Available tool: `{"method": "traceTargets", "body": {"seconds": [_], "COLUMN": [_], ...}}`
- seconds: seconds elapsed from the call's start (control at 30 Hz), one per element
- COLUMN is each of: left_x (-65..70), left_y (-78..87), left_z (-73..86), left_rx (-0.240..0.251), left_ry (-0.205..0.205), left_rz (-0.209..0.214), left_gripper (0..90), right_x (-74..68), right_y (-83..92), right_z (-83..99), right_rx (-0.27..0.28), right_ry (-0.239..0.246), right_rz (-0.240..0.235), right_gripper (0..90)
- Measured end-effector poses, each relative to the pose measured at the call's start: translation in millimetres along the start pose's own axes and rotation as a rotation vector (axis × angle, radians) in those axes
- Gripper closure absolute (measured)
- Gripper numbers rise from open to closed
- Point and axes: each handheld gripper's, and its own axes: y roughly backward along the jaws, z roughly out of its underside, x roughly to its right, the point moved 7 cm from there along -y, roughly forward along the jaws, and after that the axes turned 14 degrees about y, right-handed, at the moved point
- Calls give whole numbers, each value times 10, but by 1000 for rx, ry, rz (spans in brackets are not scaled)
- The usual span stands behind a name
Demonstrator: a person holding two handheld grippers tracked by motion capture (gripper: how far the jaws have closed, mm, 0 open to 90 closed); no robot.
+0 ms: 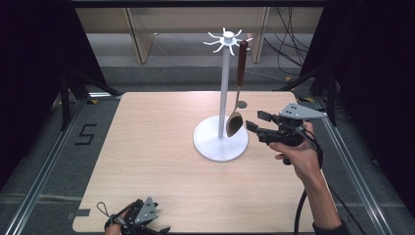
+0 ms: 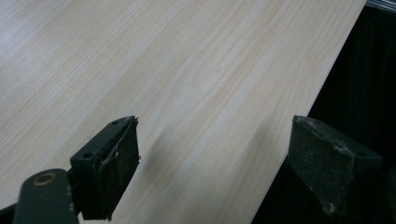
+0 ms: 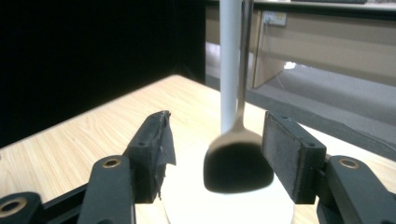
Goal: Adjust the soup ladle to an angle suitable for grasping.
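A white stand [image 1: 224,88] with hook arms at its top rises from a round base [image 1: 210,144] on the wooden table [image 1: 156,147]. A spoon [image 1: 234,123] with a brown handle hangs from one hook, its bowl just above the base. My right gripper [image 1: 254,121] is level with the bowl, just to its right, and open. In the right gripper view the spoon's bowl [image 3: 238,163] hangs a little ahead of the parted jaws of that gripper [image 3: 217,135], and neither pad touches it. My left gripper [image 1: 157,229] rests at the table's front left edge, open and empty.
In the left gripper view the gripper [image 2: 215,140] straddles the table's edge, one jaw over the wood [image 2: 187,70] and one over the dark floor. Metal rails run along both sides of the table. Wooden furniture legs and cables stand behind it.
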Motion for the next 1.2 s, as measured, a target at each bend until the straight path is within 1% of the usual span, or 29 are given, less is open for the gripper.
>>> {"method": "traceTargets", "body": {"seconds": [0.07, 0.1, 0.13, 0.2, 0.23, 0.27, 0.3, 0.33, 0.4, 0.5, 0.53, 0.57, 0.6, 0.63, 0.7, 0.73, 0.77, 0.8, 0.83, 0.87, 0.9, 0.93, 1.0, 1.03, 1.07, 1.1, 1.13, 1.17, 1.2], "left_x": [1, -1, -2, 0, 0, 0, -2, -2, -4, -4, -4, 0, 2, 4, 7, 9, 14, 18, 25, 24, 26, 26, 24, 23, 18, 16, 15, 19, 16], "left_y": [3, 5, 2, 1, 3, 4, 5, 2, -1, 2, 2, 0, 1, 2, 0, 0, -1, -3, -6, -12, -18, -17, -11, -8, -4, -4, -4, -4, -1], "left_z": [-2, -2, -2, 0, -2, -3, -2, -2, -3, -5, -5, -7, -8, -9, -15, -16, -17, -19, -20, -20, -21, -22, -23, -24, -25, -27, -29, -29, -31], "left_rx": [0, -1, 0, 0, 0, 0, -2, -1, -4, -4, -4, -2, -3, -3, -3, -3, -4, -1, -1, -6, -8, -8, -7, -3, -4, -3, -2, 0, -1], "left_ry": [1, -1, 0, 0, 0, 0, -2, 0, -2, -1, -1, 3, 2, 0, -2, -1, -1, -1, 1, -3, -6, -7, -5, 0, -1, 2, 1, 3, -3], "left_rz": [1, 1, 0, 0, 0, 1, 1, 2, 3, 3, 3, 3, 3, 5, 8, 8, 9, 9, 10, 13, 14, 14, 13, 12, 9, 6, 7, 10, 11], "left_gripper": [158, 158, 158, 158, 158, 159, 158, 158, 158, 158, 158, 159, 158, 158, 158, 158, 158, 158, 158, 158, 158, 158, 158, 158, 158, 158, 158, 158, 158], "right_x": [9, 28, 16, 26, 22, 30, 24, 42, 4, 15, 5, 1, -15, -49, -53, -74, -70, -59, -67, -94, -81, -108, -108, -136, -125, -157, -139, -172, -163], "right_y": [6, 4, 8, 20, 29, 38, 43, 45, 59, 57, 61, 56, 53, 59, 38, 37, 35, 18, 17, -1, -12, -24, -28, -33, -49, -30, -38, -41, -40], "right_z": [13, 23, 33, 48, 57, 69, 79, 93, 123, 157, 175, 186, 201, 217, 235, 257, 267, 278, 296, 322, 342, 380, 412, 438, 445, 465, 483, 502, 515], "right_rx": [-9, -3, -4, -8, -13, -15, -17, -18, -26, -21, -36, -27, -29, -43, -26, -44, -48, -39, -54, -60, -64, -77, -94, -106, -90, -116, -115, -121, -125], "right_ry": [6, 29, 11, 13, 3, 13, 4, 27, -6, 32, 23, 26, 22, -12, 9, -9, 4, 29, 29, 12, 32, 22, 38, 14, 27, 6, 43, 23, 41], "right_rz": [1, 9, 2, -1, 1, 7, 11, 7, -3, -5, -9, -10, -30, -40, -61, -59, -53, -49, -51, -59, -52, -66, -70, -73, -62, -79, -82, -89, -91], "right_gripper": [428, 427, 427, 425, 425, 424, 424, 422, 422, 416, 413, 411, 409, 408, 406, 405, 403, 400, 398, 395, 394, 393, 386, 380, 379, 378, 377, 376, 375]}}
